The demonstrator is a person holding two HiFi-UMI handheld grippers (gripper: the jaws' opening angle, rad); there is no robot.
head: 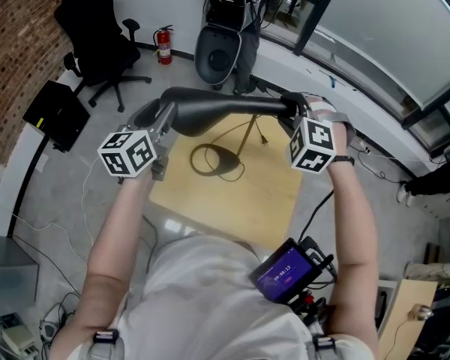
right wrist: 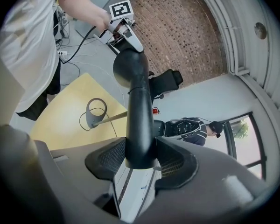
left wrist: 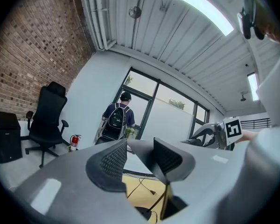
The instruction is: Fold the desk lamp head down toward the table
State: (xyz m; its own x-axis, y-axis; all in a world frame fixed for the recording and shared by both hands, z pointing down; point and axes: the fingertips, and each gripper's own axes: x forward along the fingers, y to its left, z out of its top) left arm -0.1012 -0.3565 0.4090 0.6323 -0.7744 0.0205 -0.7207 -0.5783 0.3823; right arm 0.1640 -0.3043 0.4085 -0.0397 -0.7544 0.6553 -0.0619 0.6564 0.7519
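Above yellow table (head: 232, 201): right tongs (right wrist: 140, 155) clamp smooth black tubular lamp head (right wrist: 137, 106); left tongs (left wrist: 140, 157) gape, empty.

left tool (left wrist: 140, 154): level, jaws apart, empty | right tool (right wrist: 141, 157): tilted down, jaws clamped on lamp head (right wrist: 134, 92)

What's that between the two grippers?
The long black lamp head stretches between the left gripper and the right gripper, whose jaws clamp one end. The head view shows it best.

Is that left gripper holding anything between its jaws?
No, the jaws of the left gripper stand apart, with only the yellow table showing between them.
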